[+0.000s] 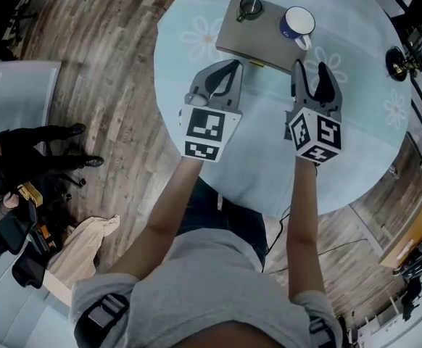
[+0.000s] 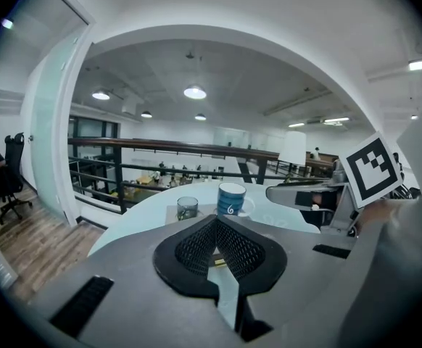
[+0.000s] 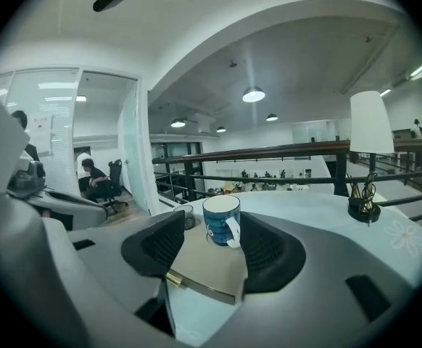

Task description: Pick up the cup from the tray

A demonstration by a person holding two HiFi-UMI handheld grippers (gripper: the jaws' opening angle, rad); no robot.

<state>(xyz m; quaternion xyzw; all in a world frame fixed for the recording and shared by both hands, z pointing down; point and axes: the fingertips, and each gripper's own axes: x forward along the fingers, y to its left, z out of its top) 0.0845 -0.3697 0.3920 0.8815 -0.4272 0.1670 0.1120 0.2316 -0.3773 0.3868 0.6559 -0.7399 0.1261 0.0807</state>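
Your right gripper has its jaws spread with nothing pinched. In the right gripper view, the blue ceramic cup with the white handle and white inside sits framed in the gap between them. It is still ahead of the pads and untouched. The cup stands upright at the right end of the flat grey rectangular tray, which lies on the far part of the round pale-green table with the daisy print.

The line-up looks deliberate. The opening appears a little wider than the cup's body, so you can probably run straight in and close on its sides. The handle is turned towards you, so it should fall between the jaws instead of under a pad. Only the near corner of the tray lies below the gap, so the approach is not yet finished.

Your left gripper has its jaws pressed together on nothing and hangs beside the right one, over the table short of the tray. It points roughly at the small dark glass tumbler, which stands at the tray's left end, apart from the cup. My guess is that you keep it shut because this pick needs one gripper only.

Watch the light tray, since a low or off-centre entry could push it along the table.
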